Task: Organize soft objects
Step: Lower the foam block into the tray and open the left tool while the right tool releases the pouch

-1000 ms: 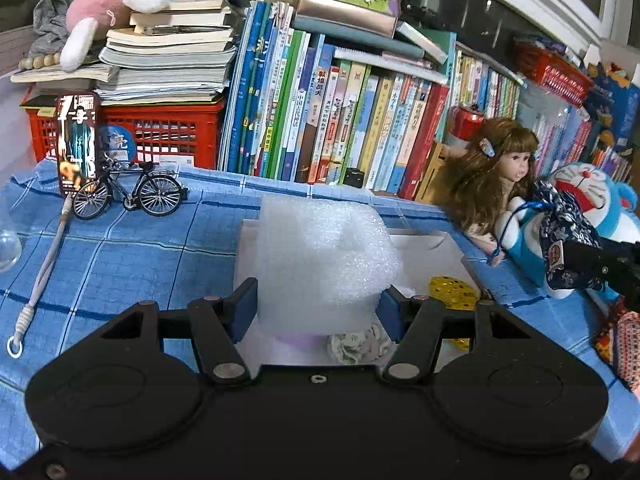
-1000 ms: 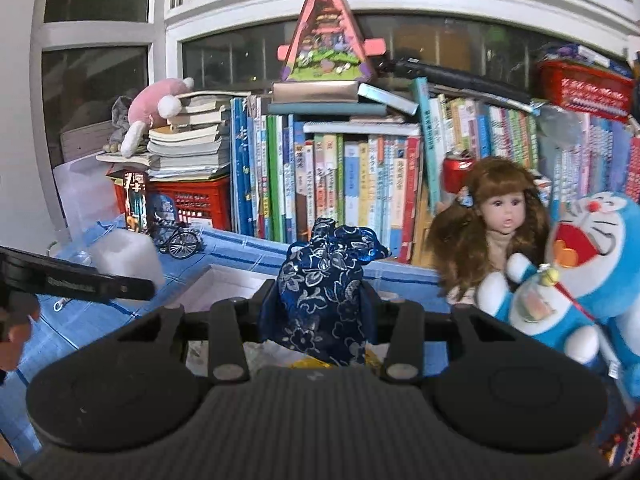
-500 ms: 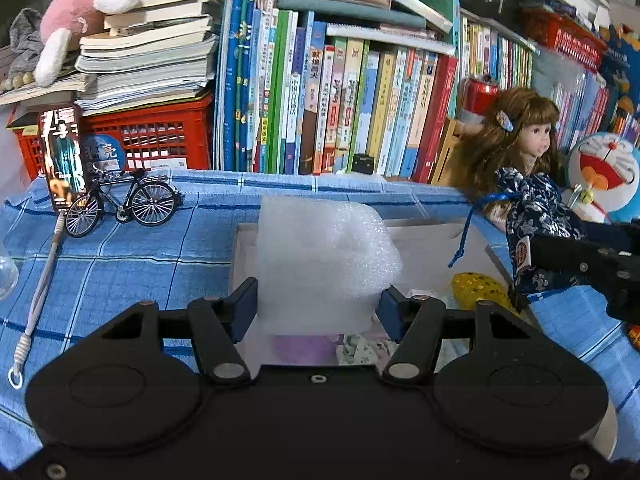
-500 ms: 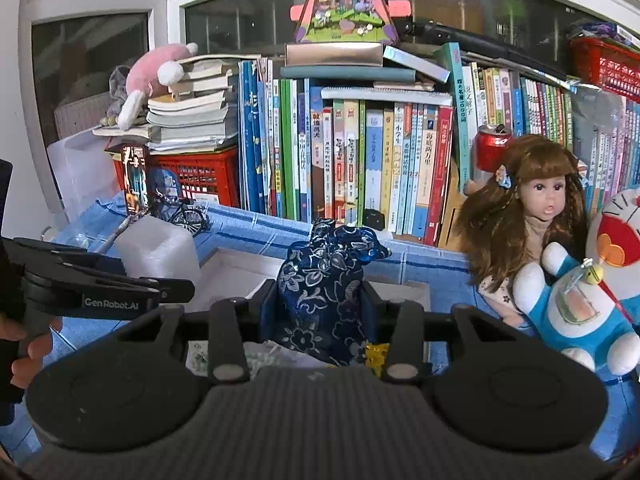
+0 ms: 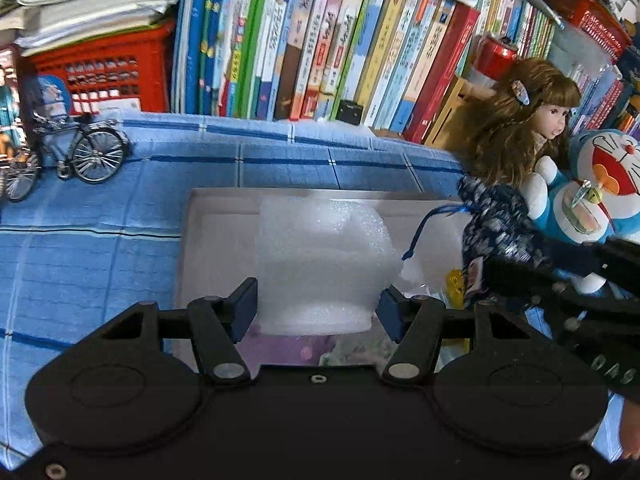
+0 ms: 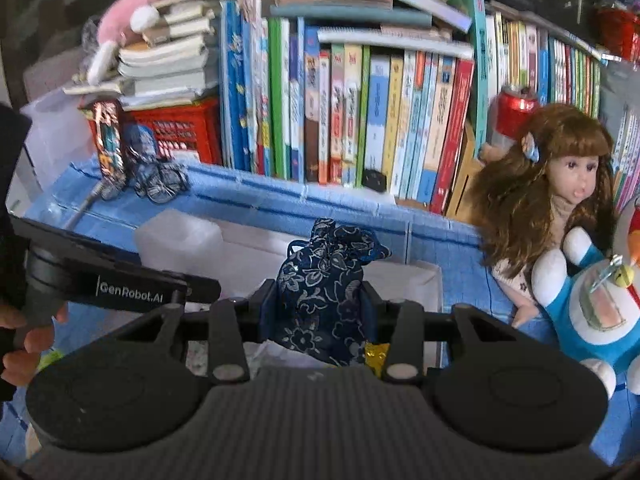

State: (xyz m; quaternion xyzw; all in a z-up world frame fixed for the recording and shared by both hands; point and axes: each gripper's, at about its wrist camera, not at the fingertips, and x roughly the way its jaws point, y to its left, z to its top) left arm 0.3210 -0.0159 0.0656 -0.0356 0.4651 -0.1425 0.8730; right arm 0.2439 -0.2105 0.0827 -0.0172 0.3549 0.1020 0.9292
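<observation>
My left gripper [image 5: 318, 308] is shut on a white bubble-wrap bundle [image 5: 324, 260] and holds it over the white box [image 5: 224, 204] on the blue cloth. My right gripper [image 6: 320, 312] is shut on a dark blue floral drawstring pouch [image 6: 324, 284] and holds it over the same box [image 6: 416, 280], to the right of the bundle [image 6: 180, 240]. The pouch also shows in the left wrist view [image 5: 496, 224]. Inside the box lie a yellow item [image 5: 454, 280], a purple item [image 5: 280, 348] and a pale patterned cloth, partly hidden by the grippers.
A row of upright books [image 5: 320, 40] lines the back. A brown-haired doll [image 6: 552, 192] and a blue Doraemon plush [image 6: 592, 308] sit at the right. A toy bicycle [image 5: 80, 152] and a red basket [image 5: 104, 76] stand at the left.
Both grippers have moved forward and lower over the white box, each still holding its object. The right gripper with the pouch has come closer to the left one.
</observation>
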